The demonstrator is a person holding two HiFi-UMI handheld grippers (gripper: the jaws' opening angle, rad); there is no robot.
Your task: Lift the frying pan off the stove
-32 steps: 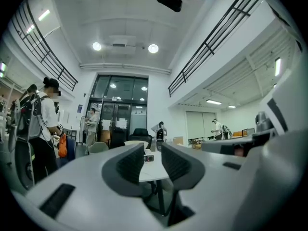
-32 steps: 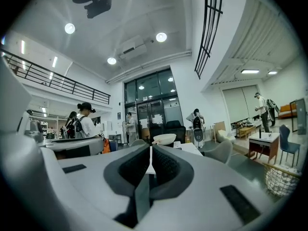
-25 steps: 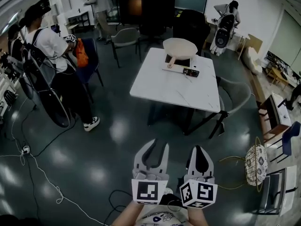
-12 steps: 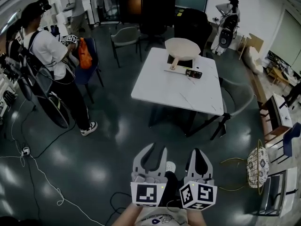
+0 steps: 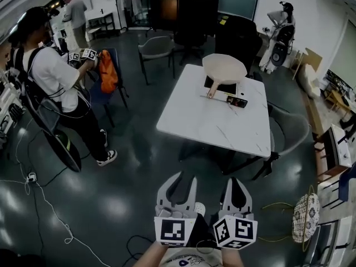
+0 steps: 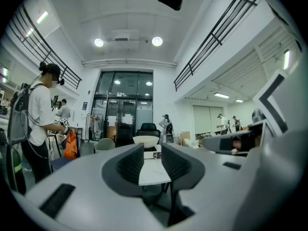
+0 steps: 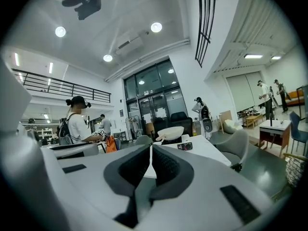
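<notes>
A cream frying pan sits on a black stove at the far end of a white table, its handle pointing toward me. Both grippers hang low at the bottom of the head view, well short of the table. My left gripper is shut down to a narrow slit with nothing in it. My right gripper is shut and empty. The left gripper view shows the left gripper aimed level at the distant pan. Past the right gripper, the pan shows in the right gripper view.
A small black device lies beside the stove. A person with a backpack stands at the left near an orange bag. Grey chairs flank the table. Cables trail on the floor; a wire basket stands at the right.
Both grippers and my view have moved forward toward the table, which now looks somewhat nearer. The jaws have stayed as they were. A person at the back has walked left.
</notes>
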